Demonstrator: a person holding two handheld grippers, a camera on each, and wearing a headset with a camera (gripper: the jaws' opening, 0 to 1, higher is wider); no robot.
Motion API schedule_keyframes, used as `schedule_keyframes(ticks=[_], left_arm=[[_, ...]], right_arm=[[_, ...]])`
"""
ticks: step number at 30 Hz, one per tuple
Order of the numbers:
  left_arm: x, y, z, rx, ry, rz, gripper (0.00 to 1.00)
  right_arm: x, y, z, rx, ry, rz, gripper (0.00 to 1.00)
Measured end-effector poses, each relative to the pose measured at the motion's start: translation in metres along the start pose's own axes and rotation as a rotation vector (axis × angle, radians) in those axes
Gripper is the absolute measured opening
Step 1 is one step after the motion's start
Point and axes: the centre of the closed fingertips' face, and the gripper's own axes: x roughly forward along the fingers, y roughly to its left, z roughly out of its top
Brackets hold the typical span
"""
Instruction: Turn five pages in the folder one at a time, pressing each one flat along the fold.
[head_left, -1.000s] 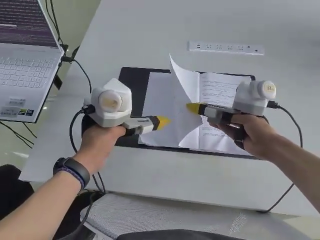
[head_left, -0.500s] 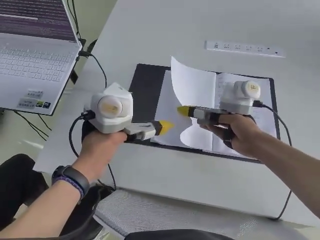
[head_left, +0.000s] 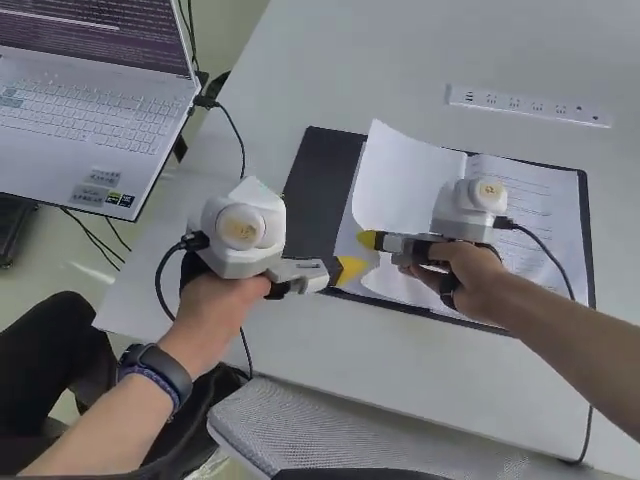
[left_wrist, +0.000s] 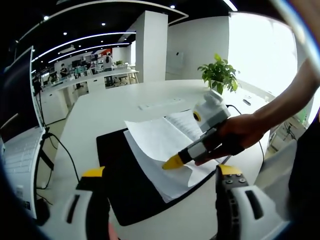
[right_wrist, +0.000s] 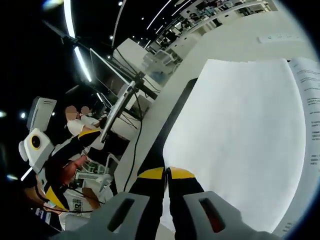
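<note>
Pinching the lifted page (head_left: 400, 180) at its bottom edge, the right gripper (head_left: 367, 240) has its yellow-tipped jaws closed together on the sheet, over the folder's near edge. The folder (head_left: 312, 190) lies open on the white table (head_left: 400, 60), its black left cover showing and printed pages stacked on its right half. The left gripper (head_left: 350, 270) hovers just off the folder's near edge, left of the fold. Its jaws are spread wide and hold nothing.

A single sheet like this is likely light and floppy; it bows over toward the folder's left half. It would probably crease or tear if dragged against the binding, and smooth paper may slide out of the jaws. A light hold near the free bottom edge seems best, swung in an arc about the fold.

The raised page hides the fold, so the kind of binding cannot be told. The right hand covers the folder's near right part. Whether one sheet or several are pinched is unclear, and the print is too small to read.
</note>
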Motion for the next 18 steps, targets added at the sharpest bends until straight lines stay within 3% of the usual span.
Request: schedule_keyframes(ticks=[7,18], left_arm=[[-0.003,0.001,-0.004,-0.009,0.006,0.002,0.89],[-0.003,0.004,-0.005,-0.006,0.008,0.001,0.89]], right_arm=[[0.019,-0.027,-0.004,0.03,0.035,-0.024,0.03],[0.032,-0.026,-0.003,0.025,0.031,-0.011,0.12]])
